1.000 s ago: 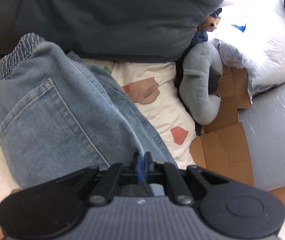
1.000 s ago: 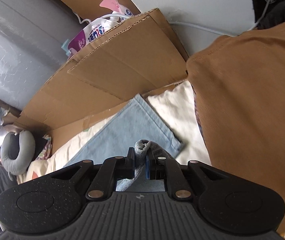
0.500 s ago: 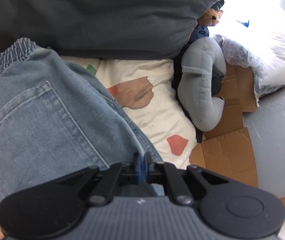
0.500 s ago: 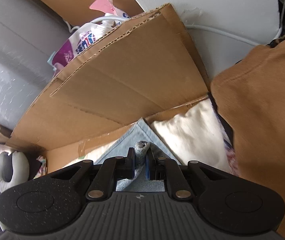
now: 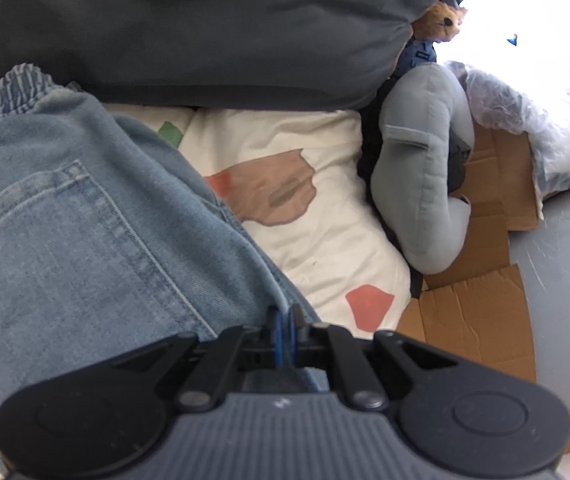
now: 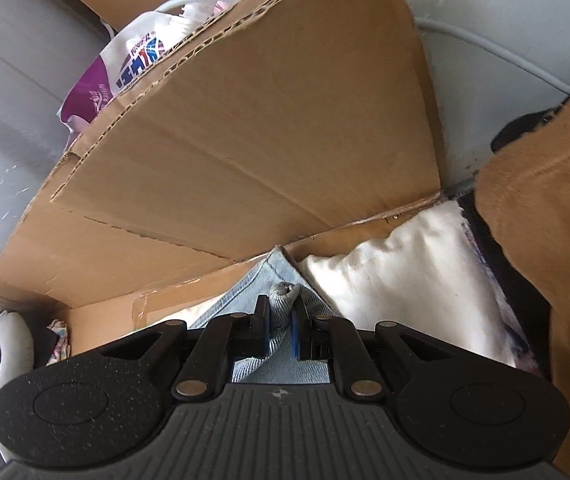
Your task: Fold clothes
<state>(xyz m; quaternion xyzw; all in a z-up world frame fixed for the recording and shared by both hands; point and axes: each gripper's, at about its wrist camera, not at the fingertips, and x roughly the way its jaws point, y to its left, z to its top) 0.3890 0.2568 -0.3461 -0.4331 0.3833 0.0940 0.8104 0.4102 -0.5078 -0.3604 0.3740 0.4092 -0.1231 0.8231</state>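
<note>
Light blue jeans point(image 5: 77, 240) with an elastic waistband and a back pocket lie on a white patterned bedsheet point(image 5: 305, 216), filling the left of the left wrist view. My left gripper point(image 5: 284, 320) is shut on the jeans' right edge, the denim pinched between its blue pads. In the right wrist view a jeans leg point(image 6: 257, 288) runs toward the cardboard. My right gripper point(image 6: 281, 308) is shut on a bunched fold of that denim, which pokes up between its fingers.
A dark grey pillow point(image 5: 205, 28) lies behind the waistband. A grey neck pillow point(image 5: 425, 184), a plush toy point(image 5: 443, 24) and a plastic-wrapped pillow point(image 5: 533, 108) sit right. Cardboard sheets point(image 6: 265, 140), a cream cushion point(image 6: 397, 272), a brown garment point(image 6: 549, 220) and a printed bag point(image 6: 125, 68) crowd the right view.
Both grippers moved forward and down with the denim held. The waistband slid left in the left view; the cardboard grew closer and the visible jeans leg shrank in the right view.
</note>
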